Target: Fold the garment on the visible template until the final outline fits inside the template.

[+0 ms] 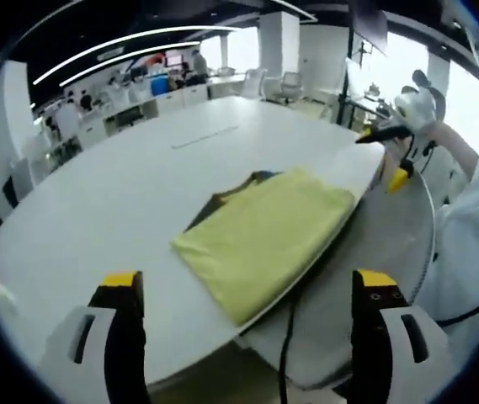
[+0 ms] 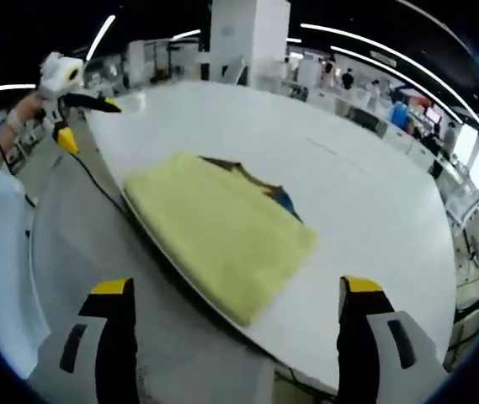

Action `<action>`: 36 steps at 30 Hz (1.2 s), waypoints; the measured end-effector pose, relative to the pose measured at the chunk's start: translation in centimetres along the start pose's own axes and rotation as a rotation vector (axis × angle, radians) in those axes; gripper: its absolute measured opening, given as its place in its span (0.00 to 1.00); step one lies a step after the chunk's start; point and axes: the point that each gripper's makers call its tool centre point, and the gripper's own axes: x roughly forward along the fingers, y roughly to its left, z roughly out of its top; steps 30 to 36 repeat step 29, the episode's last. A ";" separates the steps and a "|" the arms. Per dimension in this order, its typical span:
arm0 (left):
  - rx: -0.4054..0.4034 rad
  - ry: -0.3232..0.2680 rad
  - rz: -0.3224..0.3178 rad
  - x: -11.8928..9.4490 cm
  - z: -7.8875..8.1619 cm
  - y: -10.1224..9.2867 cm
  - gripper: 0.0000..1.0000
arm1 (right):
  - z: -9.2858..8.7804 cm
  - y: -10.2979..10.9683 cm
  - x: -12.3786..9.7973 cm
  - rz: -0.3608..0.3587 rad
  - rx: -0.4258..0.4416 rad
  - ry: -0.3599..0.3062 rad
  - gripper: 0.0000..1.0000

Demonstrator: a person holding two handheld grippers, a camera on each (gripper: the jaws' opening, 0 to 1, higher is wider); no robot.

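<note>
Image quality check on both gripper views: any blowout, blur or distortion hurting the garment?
Left gripper view: windows at upper right blow out white, the other gripper is soft against them, and the fisheye bends the table edge; the yellow garment is evenly lit. Right gripper view: garment readable, ceiling strip lights streak, far office blurred.

We see the garment (image 1: 266, 238) as soft, matt yellow cloth, lightly textured. Beneath it the counter (image 1: 138, 177) looks smooth white with a faint sheen. The left gripper (image 1: 247, 324) appears as matt black and white plastic with yellow tips.
</note>
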 end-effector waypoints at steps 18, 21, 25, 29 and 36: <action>0.014 -0.041 0.010 -0.8 0.9 0.1 0.99 | 1.0 -0.4 -1.0 -0.027 0.025 -0.074 1.00; 0.009 -0.043 0.018 -0.8 0.8 0.0 0.99 | 0.6 -0.1 -1.0 -0.029 0.021 -0.066 1.00; 0.011 -0.053 0.022 -1.1 1.0 -0.1 0.99 | 0.5 0.1 -1.3 -0.038 0.011 -0.055 1.00; 0.016 -0.071 0.017 -1.3 1.3 -0.4 0.99 | 0.8 0.1 -1.5 -0.036 0.023 -0.080 1.00; 0.016 -0.071 0.017 -1.3 1.3 -0.4 0.99 | 0.8 0.1 -1.5 -0.036 0.023 -0.080 1.00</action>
